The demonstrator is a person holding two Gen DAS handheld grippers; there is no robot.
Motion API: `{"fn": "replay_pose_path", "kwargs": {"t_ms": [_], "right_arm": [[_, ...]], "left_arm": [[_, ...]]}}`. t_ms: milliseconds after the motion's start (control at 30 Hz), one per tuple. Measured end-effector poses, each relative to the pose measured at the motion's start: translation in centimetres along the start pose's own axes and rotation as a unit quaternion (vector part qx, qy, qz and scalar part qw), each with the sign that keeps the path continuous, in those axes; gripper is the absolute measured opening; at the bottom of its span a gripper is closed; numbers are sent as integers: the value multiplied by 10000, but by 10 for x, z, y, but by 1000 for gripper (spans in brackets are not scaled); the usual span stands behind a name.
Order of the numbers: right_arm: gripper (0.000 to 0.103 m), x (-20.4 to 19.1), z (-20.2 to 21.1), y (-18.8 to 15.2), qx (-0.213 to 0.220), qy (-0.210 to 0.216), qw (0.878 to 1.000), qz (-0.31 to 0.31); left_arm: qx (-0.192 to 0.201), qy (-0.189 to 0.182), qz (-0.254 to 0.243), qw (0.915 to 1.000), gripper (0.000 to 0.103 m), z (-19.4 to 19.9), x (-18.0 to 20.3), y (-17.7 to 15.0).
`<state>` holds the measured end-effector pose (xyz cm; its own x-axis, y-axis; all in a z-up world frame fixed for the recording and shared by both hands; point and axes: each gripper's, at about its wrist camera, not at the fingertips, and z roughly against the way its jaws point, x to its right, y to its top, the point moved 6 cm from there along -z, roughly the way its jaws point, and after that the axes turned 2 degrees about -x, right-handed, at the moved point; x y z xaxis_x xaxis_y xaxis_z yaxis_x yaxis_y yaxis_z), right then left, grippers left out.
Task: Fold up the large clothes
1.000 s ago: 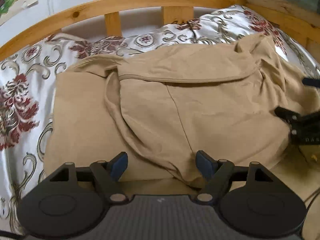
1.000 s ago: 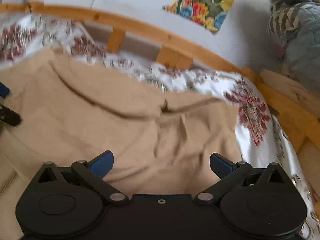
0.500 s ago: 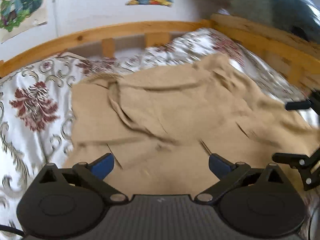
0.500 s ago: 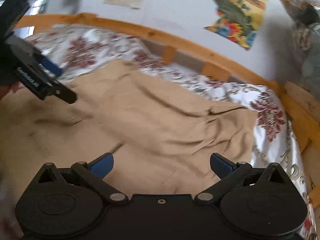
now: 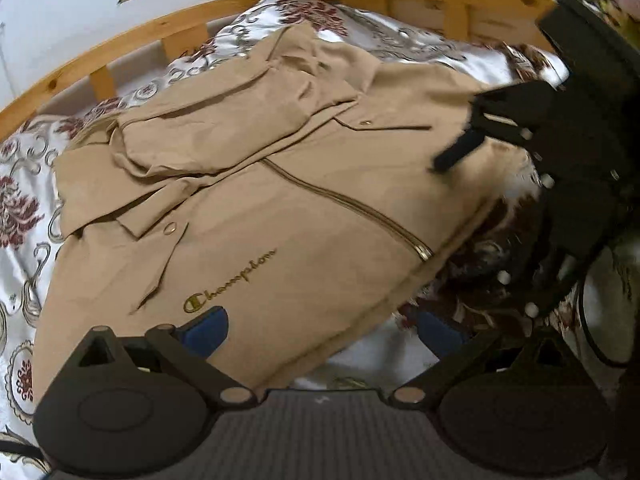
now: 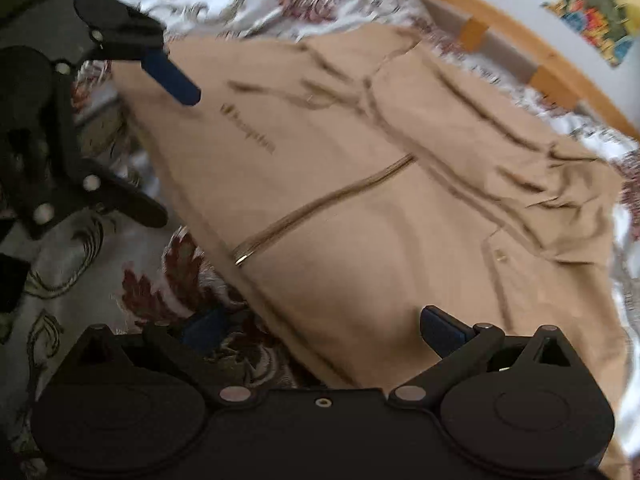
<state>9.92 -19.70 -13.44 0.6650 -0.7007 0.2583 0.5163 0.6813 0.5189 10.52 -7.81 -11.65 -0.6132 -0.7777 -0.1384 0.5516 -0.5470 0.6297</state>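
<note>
Bed frame: pale knotty wood, a curved rail with short slats, running around the far side of the jacket.
Bedspread: shiny white satin with dark red flowers and grey scrolls, lying under the jacket and showing on all sides of it.
Jacket: tan, soft matte cloth, lying front-up and spread across the bedspread; its hem is facing both cameras, and sleeves and collar are bunching in loose folds on the side toward the rail.
Zip: a gold metallic line running diagonally down the jacket's front to the hem.
Logo: gold embroidered script reading "Champion", sitting left of the zip near the hem.
Left gripper: black, with blue pads, standing wide apart with nothing between them; the left pad is hovering over the jacket's hem corner.
Right gripper: likewise spread wide and gripping nothing, straddling the hem edge right of the zip, blocking part of the left camera's view of the jacket.
Wall poster: colourful, hanging above the rail beyond the jacket.
</note>
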Motion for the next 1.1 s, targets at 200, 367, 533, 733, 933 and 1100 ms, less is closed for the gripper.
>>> {"fn": "replay_pose_path", "kwargs": {"t_ms": [200,367,533,733,933,1100], "right_arm": [[102,18,10,12,559,-474,9971,-187],[102,39,26,17,1071,-794,9902,-426],[102,50,34,21,1335,-937,9842,-695],[102,59,42,25,1612,-1073,9768,-912],[102,60,45,27,1708,-1120,9737,-1009],[102,59,46,24,1626,-1149,9752,-968]], "left_arm": [[-177,760,-443,9960,102,-13,7,-2],[-41,1140,-590,9917,100,-11,9,4],[166,1398,-257,9897,86,3,-8,13],[77,1564,-334,9871,82,6,-18,7],[-92,1780,-428,9831,61,0,-17,-4],[-73,2010,43,9796,30,10,-40,-6]]}}
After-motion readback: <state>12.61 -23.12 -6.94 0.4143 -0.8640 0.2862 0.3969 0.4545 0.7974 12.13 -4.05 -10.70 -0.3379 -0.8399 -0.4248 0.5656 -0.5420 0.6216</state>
